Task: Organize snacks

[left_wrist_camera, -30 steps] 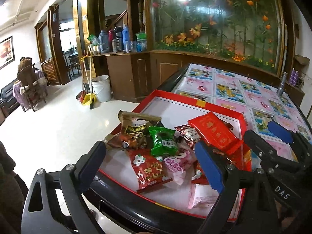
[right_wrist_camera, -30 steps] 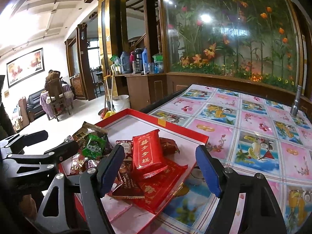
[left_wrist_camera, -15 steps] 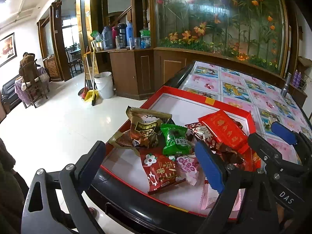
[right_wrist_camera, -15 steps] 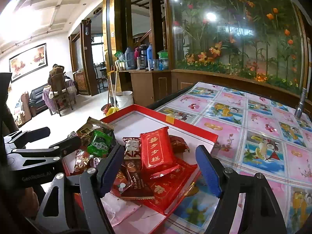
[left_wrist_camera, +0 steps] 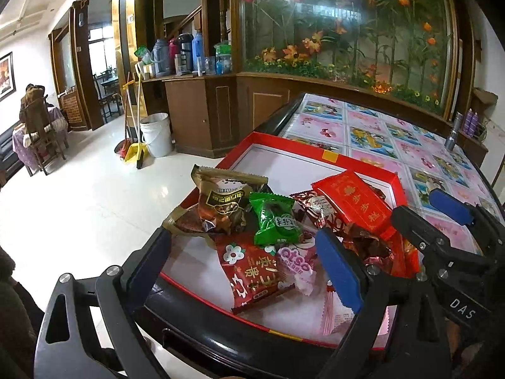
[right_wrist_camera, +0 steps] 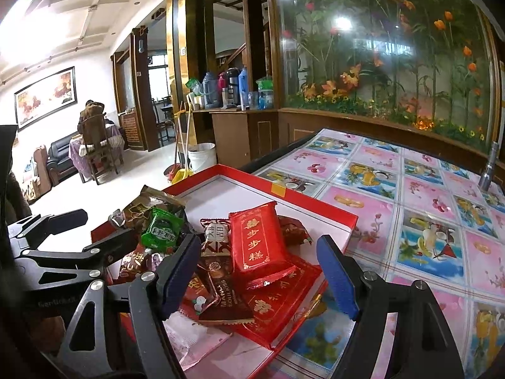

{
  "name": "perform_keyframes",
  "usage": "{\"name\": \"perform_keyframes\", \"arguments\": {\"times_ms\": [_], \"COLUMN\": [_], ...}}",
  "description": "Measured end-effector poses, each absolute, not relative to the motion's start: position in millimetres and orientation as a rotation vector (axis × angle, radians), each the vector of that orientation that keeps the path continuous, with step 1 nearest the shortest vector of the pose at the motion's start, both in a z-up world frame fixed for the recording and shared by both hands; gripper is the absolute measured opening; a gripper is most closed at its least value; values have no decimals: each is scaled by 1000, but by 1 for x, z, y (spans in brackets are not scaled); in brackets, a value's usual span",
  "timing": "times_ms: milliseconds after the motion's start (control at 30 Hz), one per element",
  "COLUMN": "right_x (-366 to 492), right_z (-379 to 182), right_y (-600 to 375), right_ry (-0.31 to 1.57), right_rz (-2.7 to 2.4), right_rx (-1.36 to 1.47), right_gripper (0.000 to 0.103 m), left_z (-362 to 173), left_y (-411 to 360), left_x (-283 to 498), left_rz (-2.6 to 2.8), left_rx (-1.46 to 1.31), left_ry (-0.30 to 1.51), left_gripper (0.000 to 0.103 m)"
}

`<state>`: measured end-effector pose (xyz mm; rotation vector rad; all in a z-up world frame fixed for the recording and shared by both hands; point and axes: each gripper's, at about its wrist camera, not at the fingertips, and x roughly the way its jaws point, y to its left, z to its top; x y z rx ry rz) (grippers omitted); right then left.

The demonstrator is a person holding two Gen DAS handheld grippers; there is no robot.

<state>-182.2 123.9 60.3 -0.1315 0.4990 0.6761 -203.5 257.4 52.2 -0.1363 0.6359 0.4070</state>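
My left claw [left_wrist_camera: 243,255] hangs with its jaws wide apart and nothing between the pads. It hovers above the near end of the red tray [left_wrist_camera: 318,150], which lies on the table with the flowered cloth [left_wrist_camera: 410,139]. Going from left to right, I see the brown packet [left_wrist_camera: 224,202] at about ten o'clock of the heap, then the green packet [left_wrist_camera: 274,221] in the middle, and the red flat packet [left_wrist_camera: 359,203] at two o'clock, on top of the others. My right claw [right_wrist_camera: 258,274] is spread open too, empty, just over this same red packet. The snacks are all in one loose heap — I judge the sorting is hardly begun, and the far half of the tray is bare.
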Motion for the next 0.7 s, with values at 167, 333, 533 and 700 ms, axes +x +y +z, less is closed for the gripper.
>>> {"name": "perform_keyframes", "arguments": {"times_ms": [167,333,533,700], "right_x": [-182,-181,-181,-183], "right_z": [60,59,58,57], "right_y": [124,124,124,126], "right_ry": [503,507,504,500], "right_rz": [674,674,676,679], "right_rx": [-133,-132,-134,-137], "right_gripper": [77,77,77,77], "left_z": [50,48,47,45], "left_y": [259,261,261,260], "left_x": [-203,-202,-202,-201], "left_rz": [415,423,429,428], "left_rx": [-140,-145,-143,-137], "left_ry": [650,655,658,660], "left_gripper": [93,93,93,93]}}
